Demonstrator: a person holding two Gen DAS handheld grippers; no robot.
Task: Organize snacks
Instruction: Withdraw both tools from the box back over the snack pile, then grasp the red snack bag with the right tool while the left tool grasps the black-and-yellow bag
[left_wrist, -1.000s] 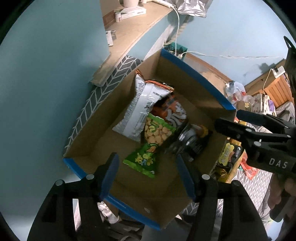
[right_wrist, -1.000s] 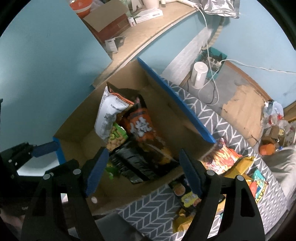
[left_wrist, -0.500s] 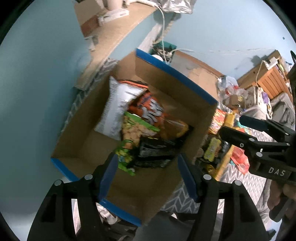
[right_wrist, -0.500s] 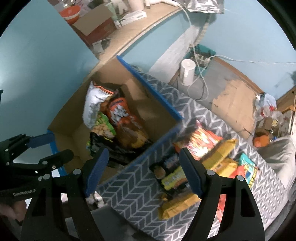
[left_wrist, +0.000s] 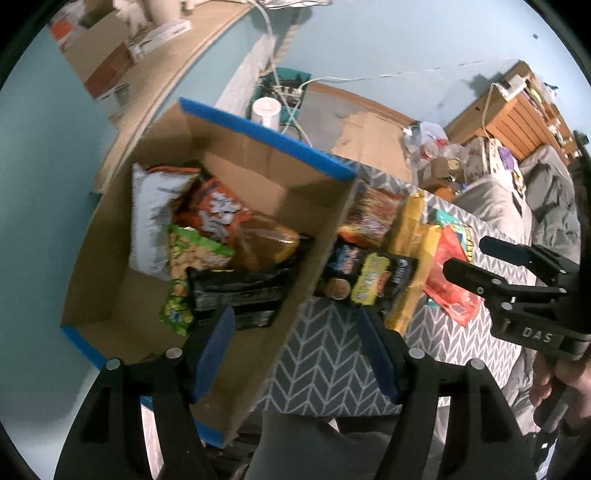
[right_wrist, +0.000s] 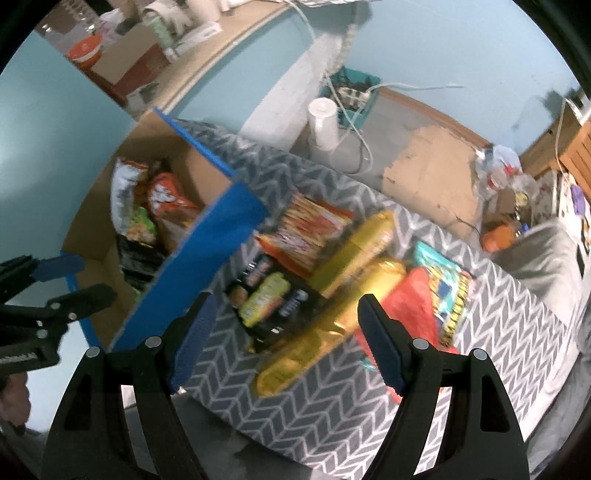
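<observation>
Boxed: four bags lie in the box (left_wrist: 314, 236).
Left out: a pile of snacks (right_wrist: 332, 280) on the patterned surface (right_wrist: 332, 413) just beside it.
Left claw (left_wrist: 295, 350): empty, just been widening.
Right claw (right_wrist: 286, 339): apart, empty, above the pile.

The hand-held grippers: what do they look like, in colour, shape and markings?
Both look alike. The left hand-held gripper has a matte black frame with triangular cut-outs, silver round bolts, and two flat blue pads on its fingers. The right hand-held gripper has the same build. Seen from the left wrist view, its side carries white letters "DAS". No cables or sleeves are visible.
</observation>
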